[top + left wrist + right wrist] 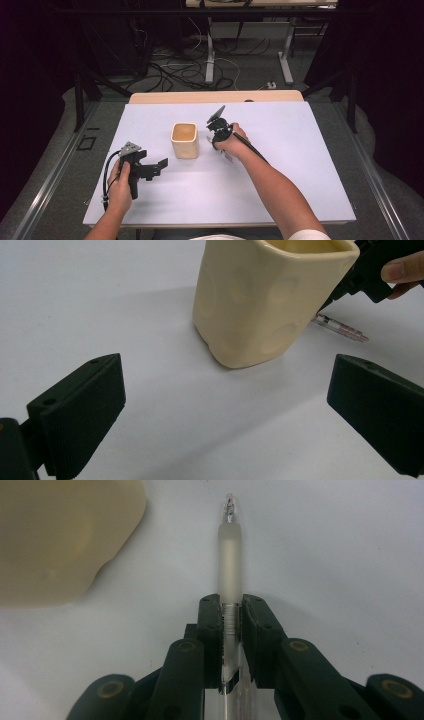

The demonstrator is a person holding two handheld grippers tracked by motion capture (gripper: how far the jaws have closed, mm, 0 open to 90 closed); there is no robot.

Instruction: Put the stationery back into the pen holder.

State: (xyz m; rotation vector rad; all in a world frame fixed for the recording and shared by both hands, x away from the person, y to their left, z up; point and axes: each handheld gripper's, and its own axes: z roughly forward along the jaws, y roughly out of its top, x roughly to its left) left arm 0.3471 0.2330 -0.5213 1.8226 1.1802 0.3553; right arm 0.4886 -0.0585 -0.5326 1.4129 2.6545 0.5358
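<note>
Jaws of my right gripper (pixel 231 625) are clamped on a clear pen (pixel 230 555), pads pressed against its ribbed grip section, with the frosted barrel and tip sticking out ahead of them. From above, that gripper (pixel 218 141) points down at the white table (pixel 300 150) just to the right of the cream cup (pixel 185 140), and the pen lies low against the table surface beside the cup's base. In the left gripper view the pen's far end (pixel 345 330) pokes out behind the cup (pixel 265 300), close to the table.

The cup stands upright near the table's middle, open mouth up, dimpled walls. It sits between my two grippers and is the one thing near the pen; in the right gripper view its rounded wall (pixel 60 540) bulges in at upper left, close to the pen but not touching it.

My left gripper (pixel 150 169) rests lower left on the table, its jaws spread wide with nothing between them, aimed at the cup.
</note>
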